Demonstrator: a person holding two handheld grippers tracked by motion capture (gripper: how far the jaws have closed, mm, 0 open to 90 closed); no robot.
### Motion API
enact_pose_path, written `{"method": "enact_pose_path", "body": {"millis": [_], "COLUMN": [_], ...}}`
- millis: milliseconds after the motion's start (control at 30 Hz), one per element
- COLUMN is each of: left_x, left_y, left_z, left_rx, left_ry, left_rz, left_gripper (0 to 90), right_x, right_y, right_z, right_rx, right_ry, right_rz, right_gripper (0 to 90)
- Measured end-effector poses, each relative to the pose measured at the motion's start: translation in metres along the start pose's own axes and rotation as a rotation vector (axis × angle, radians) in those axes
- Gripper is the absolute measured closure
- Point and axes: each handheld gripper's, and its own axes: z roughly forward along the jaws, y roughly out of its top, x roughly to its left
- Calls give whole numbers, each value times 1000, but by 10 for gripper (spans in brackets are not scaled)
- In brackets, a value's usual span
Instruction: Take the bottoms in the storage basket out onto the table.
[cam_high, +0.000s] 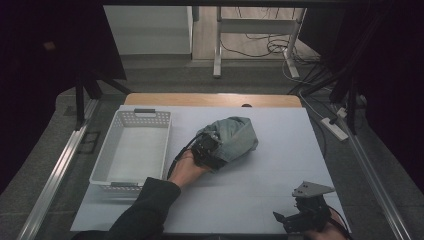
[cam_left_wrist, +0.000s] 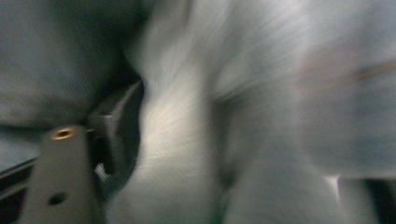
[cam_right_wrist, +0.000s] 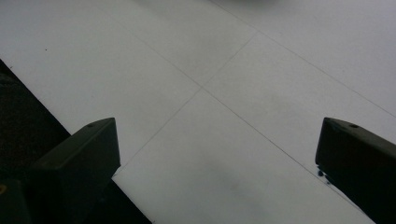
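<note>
Left gripper (cam_high: 209, 146) is seen pushed into a bundled grey-green cloth (cam_high: 235, 137) near the middle of the white table (cam_high: 260, 200); its jaws are parted, with blurred fabric (cam_left_wrist: 261, 112) between and around them, and no firm pinch can be made out. Right gripper (cam_high: 300, 217) is held at the table's near right corner, jaws spread wide above bare surface. A white basket (cam_high: 131, 150) is set just left of the cloth

Overhead view, two close gripper-mounted views

One grey-green cloth bundle (cam_high: 235, 137) lies on the surface (cam_high: 260, 200). One white basket (cam_high: 132, 150) sits there too. Two tools are present.
</note>
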Motion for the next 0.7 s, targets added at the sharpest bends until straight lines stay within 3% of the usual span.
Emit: {"method": "enact_pose_path", "body": {"millis": [100, 467, 700], "left_x": [-1, 2, 1], "left_y": [-6, -2, 2], "left_z": [0, -3, -9], "left_rx": [-53, -70, -90], "left_ry": [10, -101, -142], "left_rz": [-3, -62, -82], "left_gripper": [268, 100, 36], "right_x": [0, 0, 0], "right_y": [0, 0, 0], "right_z": [0, 0, 0], "right_rx": [-4, 1, 1], "right_ry": [2, 2, 2], "right_rz": [1, -2, -2], "right_gripper": [1, 1, 1]}}
